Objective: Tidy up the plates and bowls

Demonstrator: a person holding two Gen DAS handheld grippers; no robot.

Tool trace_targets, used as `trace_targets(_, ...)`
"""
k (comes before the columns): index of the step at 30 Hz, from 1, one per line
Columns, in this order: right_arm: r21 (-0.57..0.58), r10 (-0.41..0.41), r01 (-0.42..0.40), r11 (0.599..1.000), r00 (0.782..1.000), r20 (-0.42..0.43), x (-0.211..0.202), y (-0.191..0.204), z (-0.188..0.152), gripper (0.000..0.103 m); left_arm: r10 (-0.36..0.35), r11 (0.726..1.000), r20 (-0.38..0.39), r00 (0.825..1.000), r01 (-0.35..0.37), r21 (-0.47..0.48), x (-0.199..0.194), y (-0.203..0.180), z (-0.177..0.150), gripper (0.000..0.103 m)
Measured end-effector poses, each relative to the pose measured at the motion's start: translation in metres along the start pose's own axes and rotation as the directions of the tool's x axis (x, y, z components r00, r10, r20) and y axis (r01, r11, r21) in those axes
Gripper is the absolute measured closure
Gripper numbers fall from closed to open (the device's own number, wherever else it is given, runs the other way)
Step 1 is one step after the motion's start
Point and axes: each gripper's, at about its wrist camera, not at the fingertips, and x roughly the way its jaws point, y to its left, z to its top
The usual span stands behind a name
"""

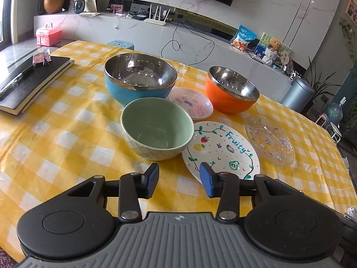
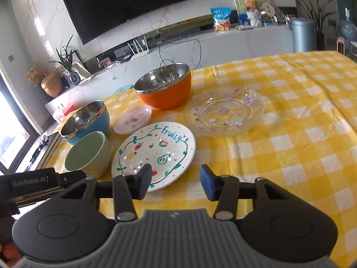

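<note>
A yellow checked tablecloth (image 1: 67, 134) covers the table; places here are given from the white "Fruity" plate (image 2: 154, 154). The blue steel-lined bowl (image 1: 139, 78) stands beyond that plate to the left. The orange steel-lined bowl (image 1: 232, 89) sits beyond it to the right. The clear glass plate (image 2: 224, 110) lies just right of it, apart. The green bowl (image 1: 157, 128) stands just beside its left rim. The small pink dish (image 1: 191, 102) lies just behind it. The left gripper (image 1: 179, 179) and right gripper (image 2: 175, 179) hover at its near edge, jaws apart with nothing between them.
</note>
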Motion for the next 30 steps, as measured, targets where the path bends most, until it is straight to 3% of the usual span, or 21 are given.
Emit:
trace_targets(7,-0.006,-0.030,0.030,1.000,0.998,0.049,0.012,-0.010,-0.003,0.055,0.007,0.999,0.019,1.000,-0.007,0.038,0.017,-0.010,-0.004,0.053)
trace_targets(9,0.010,-0.030,0.030,1.000,0.998,0.049,0.015,-0.015,-0.001,0.060,0.010,0.999,0.023,1.000,-0.011,0.045,0.023,-0.013,-0.005,0.053)
trace_targets(17,0.173,0.028,-0.034,0.984,0.999,0.036,0.033,-0.039,0.009,0.073,-0.036,0.999,-0.003,0.999,0.036,-0.008,0.044,-0.009,-0.003,0.054)
trace_targets(21,0.183,0.047,-0.050,0.982,0.999,0.019,0.045,-0.040,0.011,0.074,-0.017,1.000,-0.017,1.000,0.016,-0.009,0.054,-0.008,-0.005,0.059)
trace_targets(26,0.210,0.080,-0.078,0.975,0.997,-0.004,0.058,-0.041,0.010,0.074,-0.045,0.998,-0.035,0.998,0.044,-0.040,0.060,-0.006,-0.001,0.066)
trace_targets(30,0.228,0.099,-0.091,0.969,0.995,-0.025,0.068,-0.040,0.011,0.084,-0.052,0.997,-0.054,0.997,0.049,-0.065,0.066,-0.004,0.000,0.075)
